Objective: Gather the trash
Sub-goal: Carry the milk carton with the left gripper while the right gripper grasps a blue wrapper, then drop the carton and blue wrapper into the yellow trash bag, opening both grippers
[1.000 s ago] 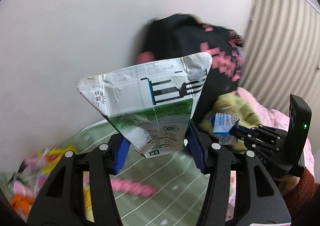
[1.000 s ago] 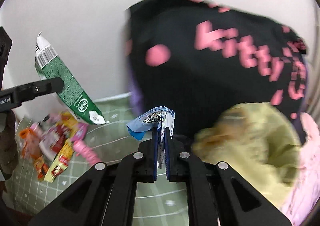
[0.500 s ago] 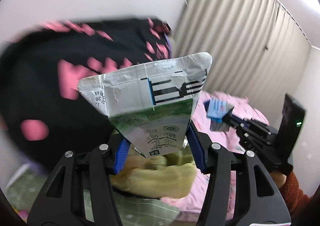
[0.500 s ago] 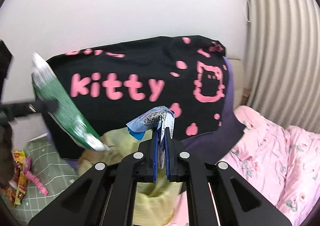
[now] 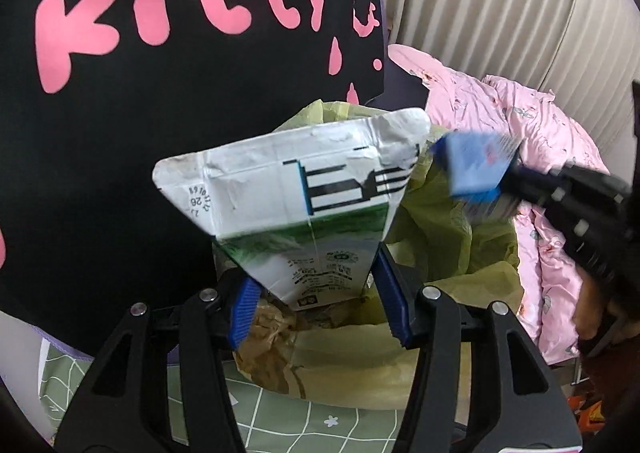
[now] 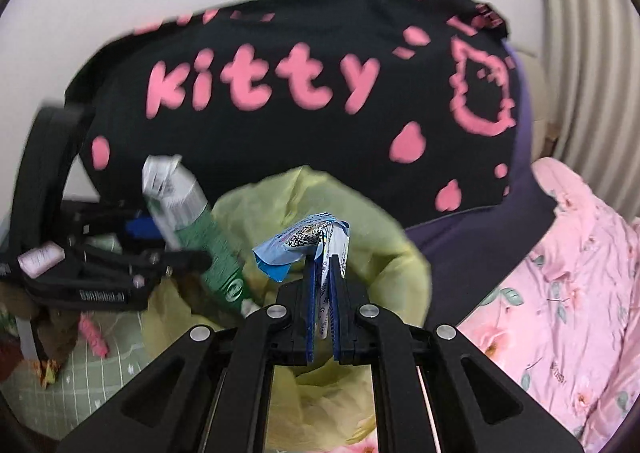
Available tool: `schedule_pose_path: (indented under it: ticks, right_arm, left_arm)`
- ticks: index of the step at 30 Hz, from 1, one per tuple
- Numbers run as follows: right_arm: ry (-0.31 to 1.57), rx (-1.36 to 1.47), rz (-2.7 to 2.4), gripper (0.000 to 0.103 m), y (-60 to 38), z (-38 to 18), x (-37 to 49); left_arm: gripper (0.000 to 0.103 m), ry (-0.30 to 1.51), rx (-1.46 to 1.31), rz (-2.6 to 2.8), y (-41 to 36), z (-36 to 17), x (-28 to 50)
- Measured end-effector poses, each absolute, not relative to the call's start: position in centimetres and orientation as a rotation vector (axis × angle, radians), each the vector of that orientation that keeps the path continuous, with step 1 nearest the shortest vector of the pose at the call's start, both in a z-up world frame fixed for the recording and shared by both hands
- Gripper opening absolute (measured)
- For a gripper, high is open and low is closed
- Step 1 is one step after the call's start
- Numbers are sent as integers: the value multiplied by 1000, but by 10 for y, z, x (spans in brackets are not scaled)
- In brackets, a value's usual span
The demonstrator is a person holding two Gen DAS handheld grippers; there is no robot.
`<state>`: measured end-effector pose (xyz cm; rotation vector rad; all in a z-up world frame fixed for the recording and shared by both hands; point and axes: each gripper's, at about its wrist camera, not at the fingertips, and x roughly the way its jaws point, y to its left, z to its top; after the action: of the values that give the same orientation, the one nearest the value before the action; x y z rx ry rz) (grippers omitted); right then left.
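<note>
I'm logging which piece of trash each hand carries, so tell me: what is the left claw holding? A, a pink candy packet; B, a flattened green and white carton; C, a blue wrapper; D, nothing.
B: the left claw grips the flattened green and white carton above the yellow-green trash bag, while the blue wrapper sits in the right claw.

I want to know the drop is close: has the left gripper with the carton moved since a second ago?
Yes. The left gripper swung its carton from the green mat and wall to above the yellow bag.
</note>
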<state>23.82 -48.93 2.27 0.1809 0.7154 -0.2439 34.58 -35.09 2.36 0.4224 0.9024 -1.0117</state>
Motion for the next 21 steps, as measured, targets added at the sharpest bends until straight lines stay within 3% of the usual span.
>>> schedule_pose_path:
  ticks: [7, 12, 21]
  right_arm:
    - [763, 162, -240, 9, -482, 4, 241]
    - [763, 166, -269, 30, -482, 3, 233]
    - [714, 164, -319, 34, -476, 16, 217]
  left_arm:
    - [52, 951, 349, -1095, -344, 24, 351]
    - [65, 972, 289, -1122, -342, 32, 345]
    - [69, 935, 108, -995, -290, 47, 345]
